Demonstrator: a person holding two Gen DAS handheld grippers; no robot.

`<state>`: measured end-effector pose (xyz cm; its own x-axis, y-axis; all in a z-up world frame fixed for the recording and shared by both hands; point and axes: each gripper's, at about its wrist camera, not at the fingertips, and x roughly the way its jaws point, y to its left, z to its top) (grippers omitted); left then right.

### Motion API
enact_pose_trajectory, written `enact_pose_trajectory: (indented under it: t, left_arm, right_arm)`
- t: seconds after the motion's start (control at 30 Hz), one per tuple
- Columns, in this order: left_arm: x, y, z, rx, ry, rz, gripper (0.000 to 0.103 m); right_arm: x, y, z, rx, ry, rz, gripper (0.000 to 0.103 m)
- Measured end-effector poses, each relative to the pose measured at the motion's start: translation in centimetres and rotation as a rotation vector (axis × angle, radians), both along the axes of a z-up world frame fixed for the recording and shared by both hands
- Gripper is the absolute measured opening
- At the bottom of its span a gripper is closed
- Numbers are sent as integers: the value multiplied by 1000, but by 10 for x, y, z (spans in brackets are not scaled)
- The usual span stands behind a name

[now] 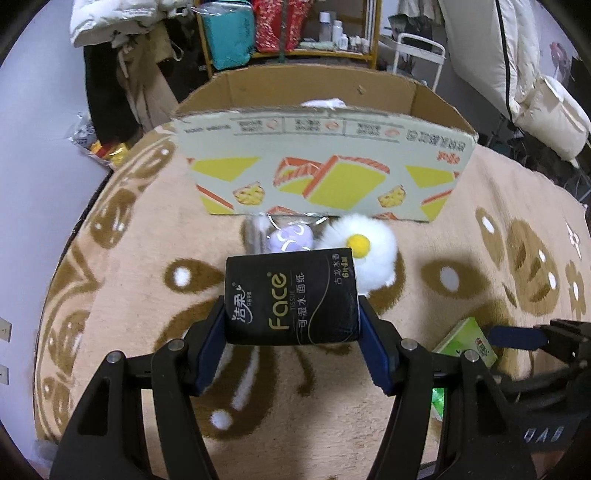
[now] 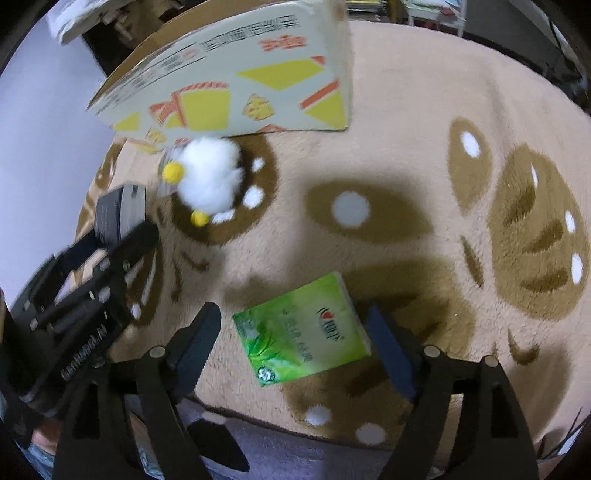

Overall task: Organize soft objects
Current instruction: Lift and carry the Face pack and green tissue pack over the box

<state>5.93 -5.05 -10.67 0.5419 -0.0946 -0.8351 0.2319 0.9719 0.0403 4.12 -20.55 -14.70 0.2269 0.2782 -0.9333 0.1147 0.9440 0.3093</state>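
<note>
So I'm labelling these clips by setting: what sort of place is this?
Most likely a lived-in bedroom or storage room at home: a plush patterned blanket covers the surface, bedding or padded coats hang behind, and a cluttered shelf holds bags and bottles.

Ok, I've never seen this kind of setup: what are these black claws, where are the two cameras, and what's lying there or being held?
They are hand-held two-finger grippers, one per hand, each with a fisheye camera looking along its fingers. In the left view, the left gripper clamps a black tissue pack. In the right view, the right gripper stands open around a green tissue pack lying on the beige patterned blanket. Ahead stand a printed cardboard box, a white fluffy toy with yellow pom-poms and a small lilac item.
</note>
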Motion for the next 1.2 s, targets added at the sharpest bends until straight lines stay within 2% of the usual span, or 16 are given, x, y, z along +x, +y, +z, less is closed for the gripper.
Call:
enact_pose_trajectory:
  t: [0.2,0.23,0.27,0.37,0.5,0.67,0.8,0.83,0.93,1.0,1.2]
  left_arm:
    - [0,1,0,10,-15,23,64]
    - [0,2,1,8,-16,24,64]
    - [0,2,1,8,-19,25,64]
    - [0,1,2,14,-27,27,64]
    - [-6,2,11,31,-64,36,64]
    - [-20,6,34,24,-147,31,64]
    - [-35,8,62,20,-273,29,64]
    - [-38,9,70,10,-301,31,64]
    - [-42,12,93,-14,-372,42,64]
    - [-41,15,110,-16,-426,47,64]
    - [-23,23,145,-50,-489,46,64]
  right_arm:
    - [-5,11,-8,-78,45,77,88]
    - [-7,12,-11,-92,55,85,81]
    - [-4,14,-13,-110,64,94,78]
    - [-5,17,-12,-141,53,115,76]
    - [-9,16,5,-229,-47,101,75]
    - [-18,-1,41,-234,-226,35,75]
    - [-26,-15,80,-218,-414,-33,75]
    - [-20,-2,85,-218,-443,-47,75]
    - [-15,2,106,-204,-537,-86,75]
    - [6,9,118,-200,-583,-95,75]
    - [43,4,139,-191,-629,-95,75]
